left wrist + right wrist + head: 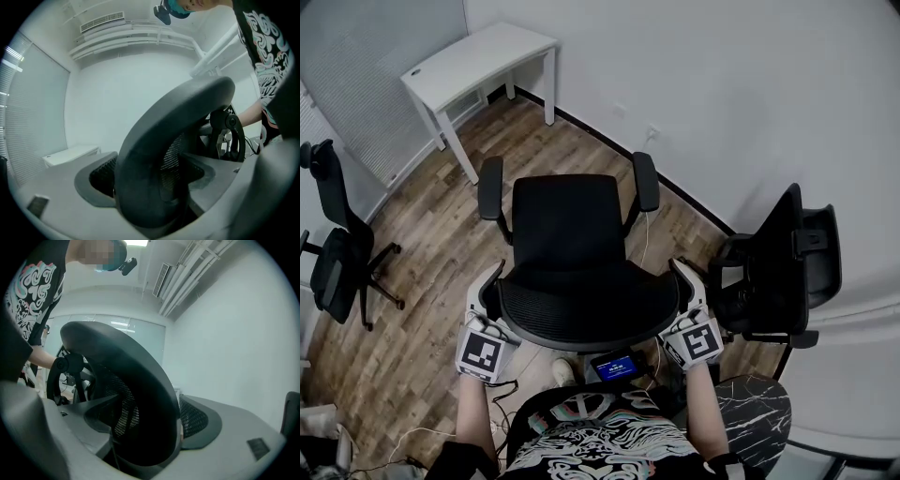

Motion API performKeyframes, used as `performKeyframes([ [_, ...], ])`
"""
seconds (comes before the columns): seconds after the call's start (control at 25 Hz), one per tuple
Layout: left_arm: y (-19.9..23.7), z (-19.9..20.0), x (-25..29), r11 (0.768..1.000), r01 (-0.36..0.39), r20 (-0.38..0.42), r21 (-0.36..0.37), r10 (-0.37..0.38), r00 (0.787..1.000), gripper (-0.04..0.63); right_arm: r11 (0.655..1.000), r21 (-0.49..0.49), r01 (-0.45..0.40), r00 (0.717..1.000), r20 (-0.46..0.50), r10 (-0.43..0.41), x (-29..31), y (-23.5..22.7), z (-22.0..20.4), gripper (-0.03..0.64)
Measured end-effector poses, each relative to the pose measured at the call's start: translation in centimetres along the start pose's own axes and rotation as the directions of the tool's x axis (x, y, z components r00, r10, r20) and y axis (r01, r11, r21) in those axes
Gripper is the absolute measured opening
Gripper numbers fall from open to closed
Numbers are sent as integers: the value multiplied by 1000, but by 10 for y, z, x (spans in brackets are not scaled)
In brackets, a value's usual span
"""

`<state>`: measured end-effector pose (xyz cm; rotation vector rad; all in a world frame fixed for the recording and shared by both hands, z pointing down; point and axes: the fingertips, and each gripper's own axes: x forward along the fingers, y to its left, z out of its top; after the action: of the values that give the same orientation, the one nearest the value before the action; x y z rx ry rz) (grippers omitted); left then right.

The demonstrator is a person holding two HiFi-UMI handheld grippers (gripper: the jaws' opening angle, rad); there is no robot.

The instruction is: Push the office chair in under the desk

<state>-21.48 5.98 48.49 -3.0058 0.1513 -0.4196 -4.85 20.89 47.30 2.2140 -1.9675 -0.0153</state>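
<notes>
The black office chair (pixel 567 230) stands in the middle of the wooden floor, its seat facing the white desk (pixel 478 61) at the far left corner, about a chair's length away. Its mesh backrest (pixel 581 309) is nearest me. My left gripper (pixel 490 283) clamps the backrest's left edge and my right gripper (pixel 684 279) clamps its right edge. In the left gripper view the curved backrest rim (pixel 178 112) fills the gap between the jaws of the left gripper (pixel 154 187). The right gripper view shows the same rim (pixel 136 362) held by the right gripper (pixel 145 427).
A second black chair (pixel 337 253) stands at the left by the blinds. A third black chair (pixel 778 272) is close on the right against the white wall. A cable runs from a wall socket (pixel 653 133) to a small screen device (pixel 614 366) behind the backrest.
</notes>
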Motion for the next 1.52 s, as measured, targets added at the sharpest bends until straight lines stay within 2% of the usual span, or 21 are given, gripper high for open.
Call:
performKeyframes([
  [0.68, 20, 3, 19, 1000, -11, -19, -21, 11, 1000, 400, 1000, 0, -5, 1000, -9, 5, 24, -15, 1, 366],
  [0.84, 27, 6, 25, 1000, -16, 1, -14, 16, 1000, 400, 1000, -3, -8, 1000, -8, 8, 31, -19, 2, 365],
  [1.52, 46, 10, 50, 999, -25, -30, -41, 24, 999, 402, 1000, -5, -21, 1000, -9, 21, 59, -43, 3, 367],
])
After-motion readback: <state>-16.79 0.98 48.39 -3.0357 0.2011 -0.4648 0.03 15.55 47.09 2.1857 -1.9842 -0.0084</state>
